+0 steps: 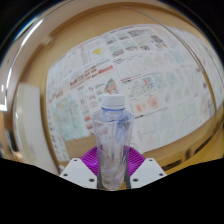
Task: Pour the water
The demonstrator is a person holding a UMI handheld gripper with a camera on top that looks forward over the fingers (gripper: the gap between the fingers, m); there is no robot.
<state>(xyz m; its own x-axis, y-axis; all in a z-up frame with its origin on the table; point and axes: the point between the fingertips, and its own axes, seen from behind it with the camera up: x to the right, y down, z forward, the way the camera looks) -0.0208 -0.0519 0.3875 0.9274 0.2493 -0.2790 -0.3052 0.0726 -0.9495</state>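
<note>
Currently we see the gripper pinching a clear bottle, both purple pads pressed against its lower sides. We note the bottle stands upright between the fingers, cap at the top. Beyond it we see a wall covered with printed paper sheets.

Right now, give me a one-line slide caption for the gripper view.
Gripper jaws shut on a clear water bottle, held upright before a paper-covered wall.
</note>
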